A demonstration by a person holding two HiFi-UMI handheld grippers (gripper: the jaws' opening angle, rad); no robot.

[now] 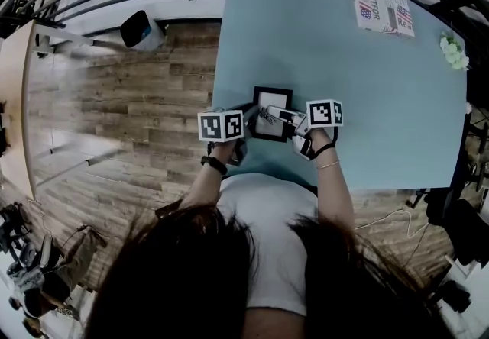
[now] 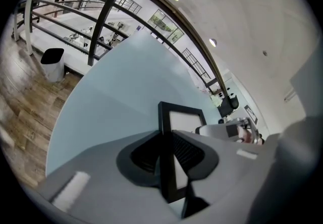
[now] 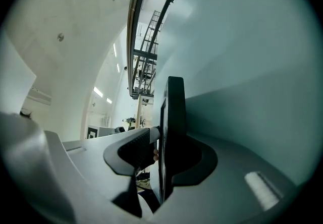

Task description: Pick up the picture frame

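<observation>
A black picture frame (image 1: 273, 112) with a white inside is near the front edge of the pale blue table (image 1: 344, 62). My left gripper (image 1: 254, 111) is shut on the frame's left side. In the left gripper view the frame (image 2: 184, 116) runs edge-on between the left gripper's (image 2: 169, 153) dark pads, which press on both faces. My right gripper (image 1: 276, 114) reaches in from the right. In the right gripper view the frame (image 3: 174, 112) stands edge-on between the right gripper's (image 3: 161, 153) jaws, which stand wide with a gap on the left side.
A flag-printed booklet (image 1: 384, 11) lies at the table's far right, with small white flowers (image 1: 453, 51) near the right edge. A white bin (image 1: 142, 30) stands on the wooden floor at the left, beside dark railings.
</observation>
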